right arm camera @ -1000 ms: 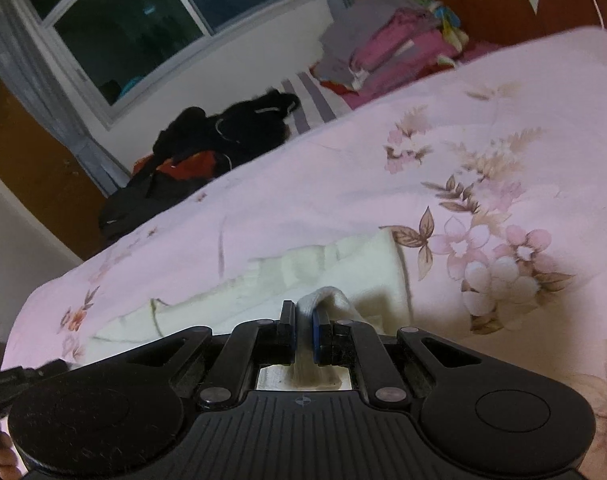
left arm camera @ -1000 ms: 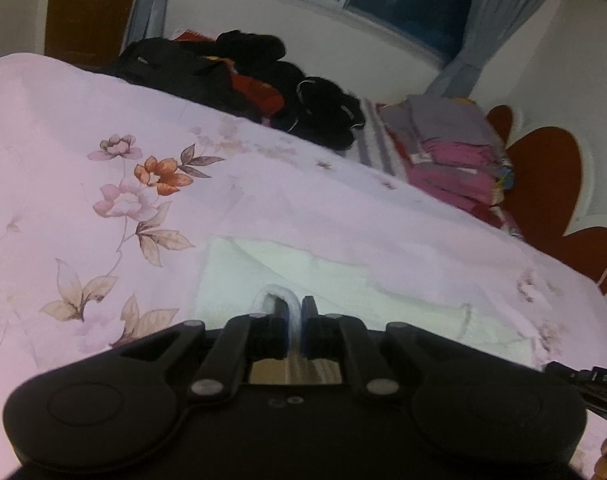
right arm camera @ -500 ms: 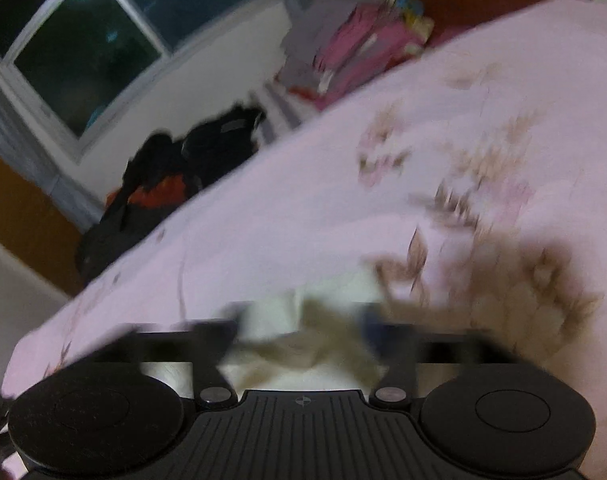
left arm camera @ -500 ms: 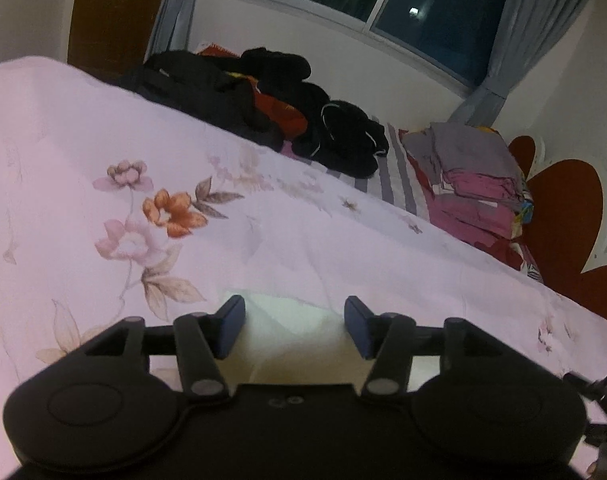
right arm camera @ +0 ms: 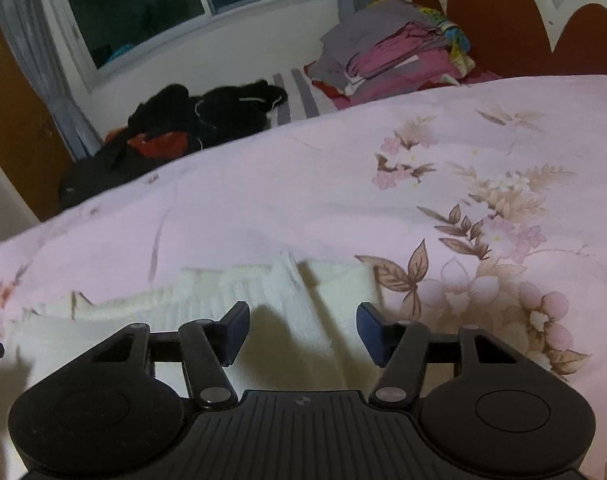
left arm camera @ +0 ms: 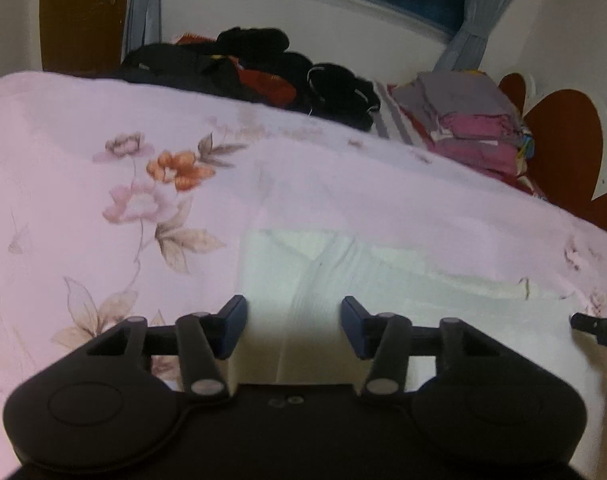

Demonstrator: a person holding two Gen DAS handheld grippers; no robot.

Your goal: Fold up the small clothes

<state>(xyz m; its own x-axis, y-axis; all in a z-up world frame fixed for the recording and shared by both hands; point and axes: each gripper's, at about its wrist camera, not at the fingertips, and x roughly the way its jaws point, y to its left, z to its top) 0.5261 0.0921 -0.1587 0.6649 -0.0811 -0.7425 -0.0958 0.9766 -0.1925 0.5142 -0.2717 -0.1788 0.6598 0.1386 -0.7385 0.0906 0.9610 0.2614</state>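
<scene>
A small cream-white knitted garment (left arm camera: 383,280) lies flat on the pink floral bedspread (left arm camera: 103,184); it also shows in the right wrist view (right arm camera: 263,300). My left gripper (left arm camera: 293,326) is open and empty, hovering just above the garment's left end, with a ribbed fold between its fingers. My right gripper (right arm camera: 303,332) is open and empty above the garment's right end, with a ribbed strip between its fingers. The tip of the right gripper (left arm camera: 595,326) shows at the right edge of the left wrist view.
A pile of black and red clothes (left arm camera: 263,68) lies at the far edge of the bed. A stack of folded grey and pink clothes (left arm camera: 471,120) sits by the red-and-white headboard (left arm camera: 563,132). A window (right arm camera: 143,4) and curtains are behind.
Both grippers were shut on the garment's edges one second ago. They have opened, let the cloth drop flat, and pulled back slightly.
</scene>
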